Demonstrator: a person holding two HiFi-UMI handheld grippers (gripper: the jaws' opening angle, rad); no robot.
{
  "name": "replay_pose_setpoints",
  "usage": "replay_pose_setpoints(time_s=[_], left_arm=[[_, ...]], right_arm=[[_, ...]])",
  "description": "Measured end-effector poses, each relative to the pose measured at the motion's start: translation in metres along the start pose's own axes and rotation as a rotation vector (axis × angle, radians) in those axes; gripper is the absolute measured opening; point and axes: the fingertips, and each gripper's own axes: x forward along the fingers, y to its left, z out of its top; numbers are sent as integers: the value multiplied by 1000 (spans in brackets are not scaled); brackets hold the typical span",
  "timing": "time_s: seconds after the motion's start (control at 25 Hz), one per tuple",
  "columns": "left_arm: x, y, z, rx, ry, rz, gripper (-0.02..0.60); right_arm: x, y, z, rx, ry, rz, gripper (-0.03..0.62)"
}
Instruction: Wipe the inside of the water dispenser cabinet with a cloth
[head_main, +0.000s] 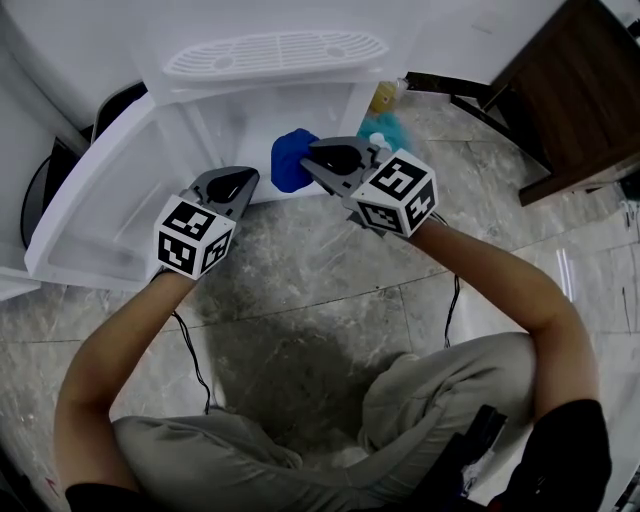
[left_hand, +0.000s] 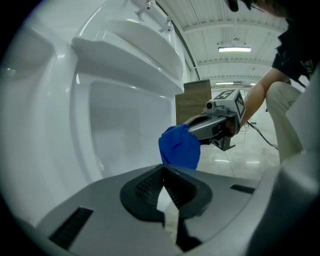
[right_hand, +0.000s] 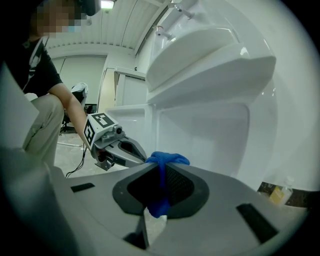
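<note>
The crumpled blue cloth (head_main: 292, 160) is pinched in the right gripper (head_main: 308, 157), bunching past its tips at the front lip of the white plastic water dispenser cabinet (head_main: 210, 120). The left gripper (head_main: 245, 180), clenched on nothing, sits just beside it. Both tilt slightly downward. The white cabinet door (head_main: 85, 210) hangs open at left.
</note>
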Motion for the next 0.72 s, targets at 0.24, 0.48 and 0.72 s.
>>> replay_pose_setpoints(time_s=[0.24,0.48,0.72], left_arm=[[4,-4,0,8,2,-12,6],[4,-2,-1,4,2,-11,6],[2,0,-2,-2,3,-7,6]], right_arm=[[0,2,-7,-5,22,4,28],[2,4,-8,-11,24,10,28],[6,7,-6,-29,19,21,28]])
